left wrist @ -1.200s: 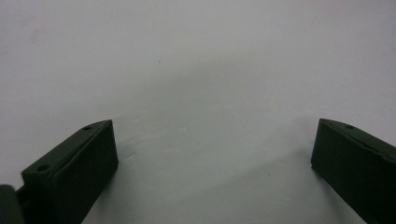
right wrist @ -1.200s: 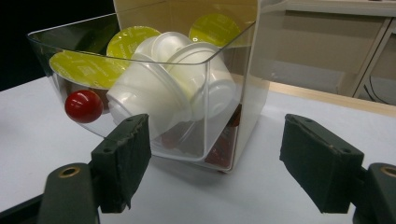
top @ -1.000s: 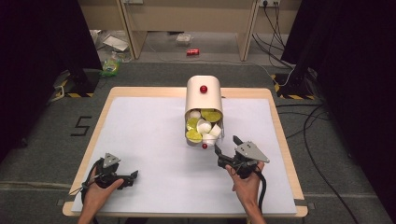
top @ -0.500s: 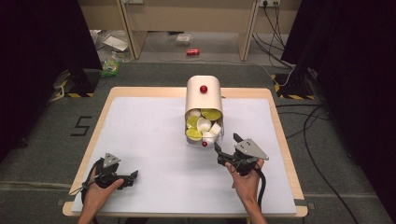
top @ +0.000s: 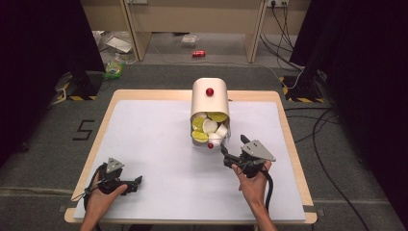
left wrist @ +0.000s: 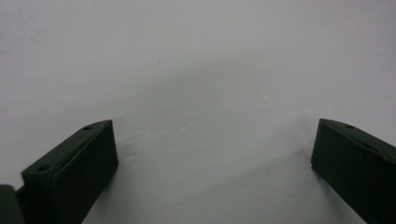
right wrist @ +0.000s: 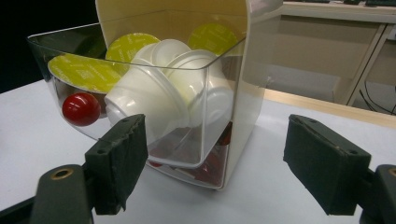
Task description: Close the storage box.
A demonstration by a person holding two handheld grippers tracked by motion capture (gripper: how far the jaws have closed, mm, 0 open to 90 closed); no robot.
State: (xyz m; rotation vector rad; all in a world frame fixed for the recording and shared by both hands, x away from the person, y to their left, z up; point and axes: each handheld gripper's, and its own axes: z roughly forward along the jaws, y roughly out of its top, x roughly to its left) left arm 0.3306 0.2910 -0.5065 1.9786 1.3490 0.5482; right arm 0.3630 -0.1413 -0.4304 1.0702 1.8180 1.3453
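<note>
From above, your right gripper (top: 230, 155) sat just beside the clear drawer (top: 210, 137) pulled out of the cream capsule dispenser (top: 210, 96), which stood near the far edge of the table (top: 144, 139); its jaws had just been opening with nothing between them. Your left gripper (top: 133, 183) rested near the near left corner.

In the left gripper view, the jaws were spread wide over bare white tabletop.

In the right gripper view, the jaws stood apart (touching nothing) before the drawer, full of white capsules (right wrist: 149, 100) with lime lids and fronted by a red knob (right wrist: 81, 108).
</note>
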